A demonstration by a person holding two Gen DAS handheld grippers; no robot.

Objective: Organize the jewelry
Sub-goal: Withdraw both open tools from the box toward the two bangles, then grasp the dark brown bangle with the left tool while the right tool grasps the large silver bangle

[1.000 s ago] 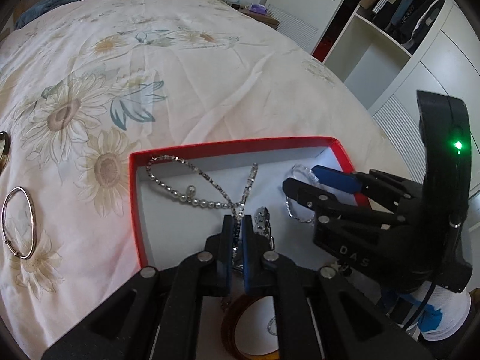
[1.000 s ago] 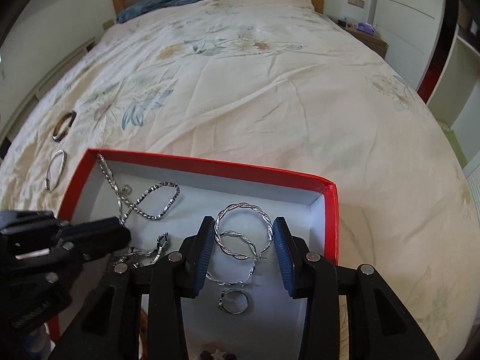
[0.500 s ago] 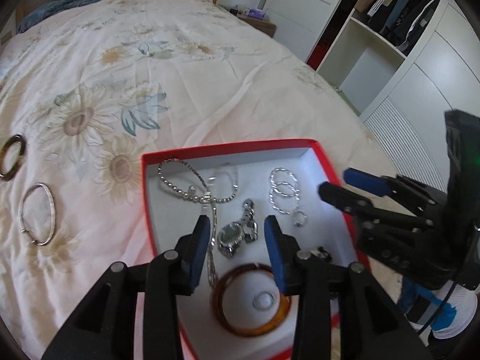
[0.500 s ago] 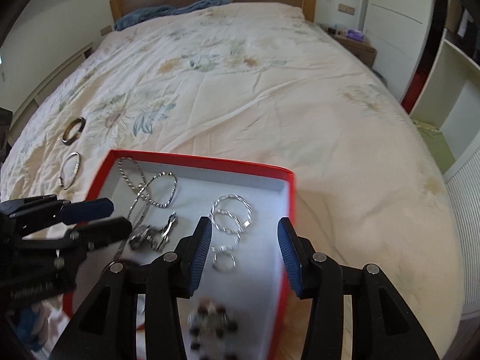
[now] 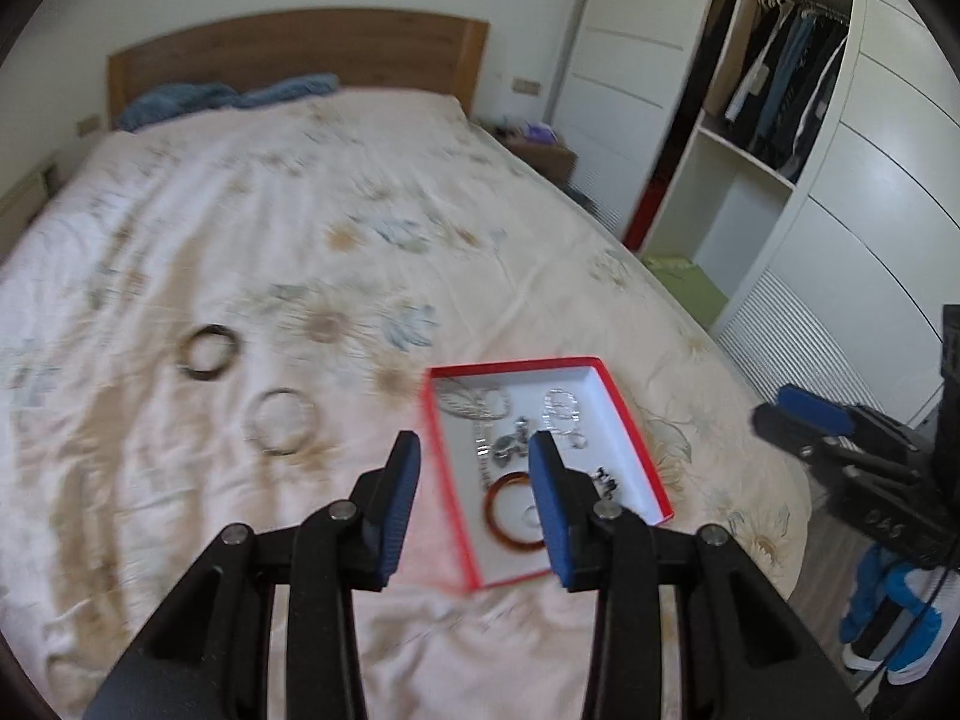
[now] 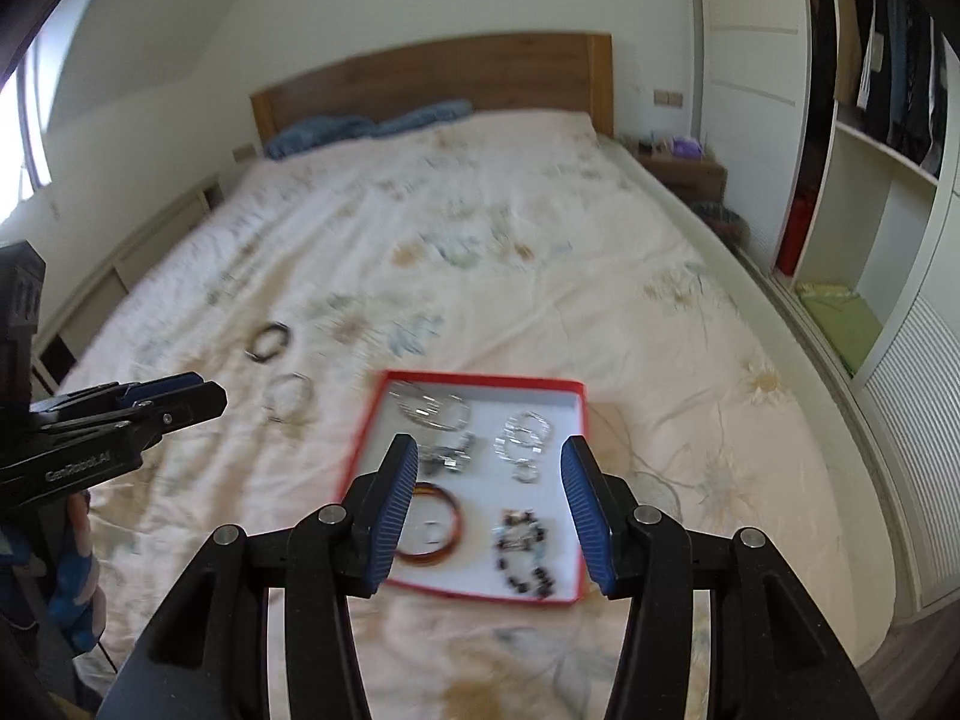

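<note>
**Both tongs released above the tray**

While both views are blurred, we can see our left gripper (image 5: 474, 480) hanging above the bed (image 5: 300, 228) with its jaws apart and nothing between them. Our right gripper (image 6: 489, 495) is also empty, its jaws opening. Neither touches anything.

On the floral cover lies the red tray (image 6: 480, 379), holding most of the jewelry: chains (image 6: 432, 408) toward twelve o'clock, silver hoops (image 6: 525, 438) at about two, an amber bangle (image 6: 435, 525) at seven and a dark bead bracelet (image 6: 522, 552) at five.

Outside the tray, at about ten o'clock from it, a silver bangle (image 5: 282, 420) and a dark bangle (image 5: 207, 351) rest on the cover, near each other but apart.
</note>
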